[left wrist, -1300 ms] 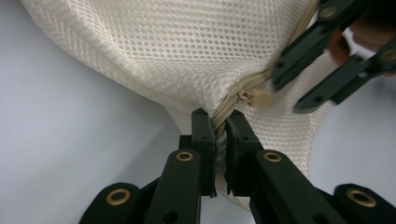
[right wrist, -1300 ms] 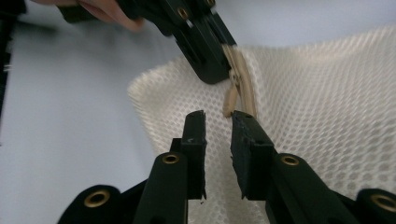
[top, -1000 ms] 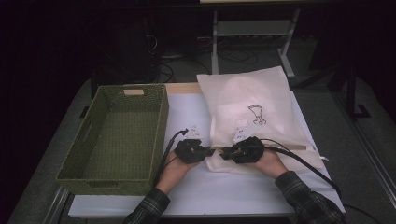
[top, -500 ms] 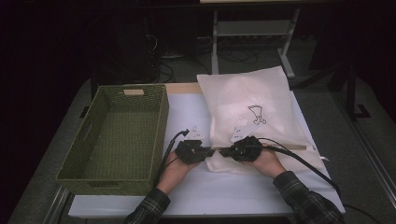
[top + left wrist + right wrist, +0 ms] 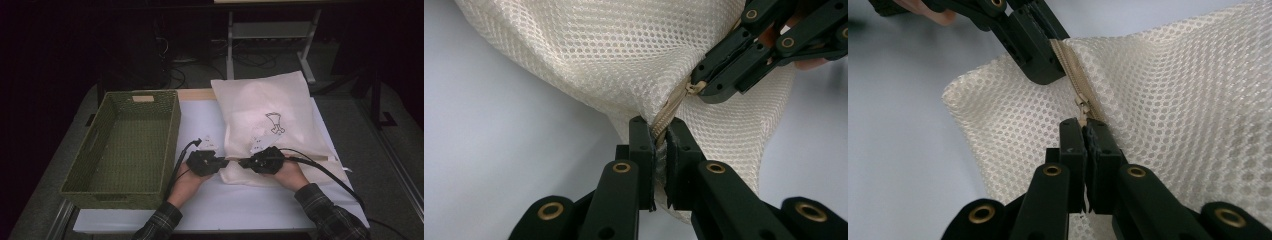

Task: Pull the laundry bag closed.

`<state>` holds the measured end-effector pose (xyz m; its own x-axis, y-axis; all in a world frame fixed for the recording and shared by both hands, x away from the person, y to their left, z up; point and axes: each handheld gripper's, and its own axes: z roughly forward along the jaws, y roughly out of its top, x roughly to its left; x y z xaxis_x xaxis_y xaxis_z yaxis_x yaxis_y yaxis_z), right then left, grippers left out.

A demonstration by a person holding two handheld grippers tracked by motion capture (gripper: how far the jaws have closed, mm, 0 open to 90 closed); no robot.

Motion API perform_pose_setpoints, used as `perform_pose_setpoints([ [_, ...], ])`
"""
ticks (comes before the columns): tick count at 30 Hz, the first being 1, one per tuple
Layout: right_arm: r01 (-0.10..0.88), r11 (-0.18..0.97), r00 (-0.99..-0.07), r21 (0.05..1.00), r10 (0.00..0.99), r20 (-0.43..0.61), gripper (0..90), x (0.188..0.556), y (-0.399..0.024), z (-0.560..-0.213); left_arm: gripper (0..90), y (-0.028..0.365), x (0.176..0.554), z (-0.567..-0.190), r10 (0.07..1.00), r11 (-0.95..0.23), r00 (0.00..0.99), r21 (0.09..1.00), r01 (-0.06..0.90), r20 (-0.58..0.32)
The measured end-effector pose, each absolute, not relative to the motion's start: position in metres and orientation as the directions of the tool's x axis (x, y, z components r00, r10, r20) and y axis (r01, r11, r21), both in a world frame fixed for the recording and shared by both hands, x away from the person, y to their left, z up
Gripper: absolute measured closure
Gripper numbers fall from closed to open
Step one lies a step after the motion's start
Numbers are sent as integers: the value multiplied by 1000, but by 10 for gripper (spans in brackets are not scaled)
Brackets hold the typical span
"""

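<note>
Since the earlier frames almost nothing has changed place: both hands stay at the near edge of the bag, and the only change is that the jaws of the right gripper (image 5: 243,163) have just been closing, with the zipper pull between them.

The white table (image 5: 200,120) carries everything. On its left side stands the green woven basket (image 5: 85,175), with its long side running away from the person. On the right side lies the cream mesh bag (image 5: 270,107), flat, with a small dark drawing printed on it; its far end hangs over the back edge of the table and its near corner lies between the two grippers. Basket and bag are apart from each other.

The left gripper (image 5: 223,160) lies just beside the near left corner of the bag, and the right gripper lies on the bag's near edge; their tips point at each other and are very near. A black cable trails from each one.

In the left gripper view, the left gripper (image 5: 660,134) is clenched on the end of the beige zipper (image 5: 672,106), with the mesh fabric bunched up around its jaws. In the right gripper view, the right gripper (image 5: 1083,125) is closed tightly on the small zipper pull (image 5: 1082,108), which stands up from the zipper tape a little way along from the other gripper.
</note>
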<state>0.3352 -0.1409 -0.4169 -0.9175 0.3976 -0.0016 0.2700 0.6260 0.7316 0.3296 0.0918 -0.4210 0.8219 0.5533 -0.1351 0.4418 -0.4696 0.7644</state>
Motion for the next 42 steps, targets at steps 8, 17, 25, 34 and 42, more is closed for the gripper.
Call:
perform_pose_setpoints([
  [8, 271, 628, -917, 730, 400, -4, 869, 333, -149, -416, 837, 93, 330, -421, 555, -466, 821, 766, 442, -136],
  [17, 281, 625, -911, 728, 412, -2, 869, 332, -158, -416, 837, 94, 330, -422, 561, -463, 815, 763, 451, -141],
  [25, 282, 620, -908, 732, 418, -5, 869, 329, -165, -415, 836, 94, 330, -422, 558, -462, 817, 764, 451, -145],
  [34, 297, 619, -897, 727, 441, -8, 869, 327, -173, -415, 836, 94, 330, -423, 563, -453, 812, 765, 457, -152],
  [42, 307, 621, -891, 721, 454, -11, 869, 326, -177, -416, 836, 94, 329, -423, 563, -454, 812, 765, 457, -151],
])
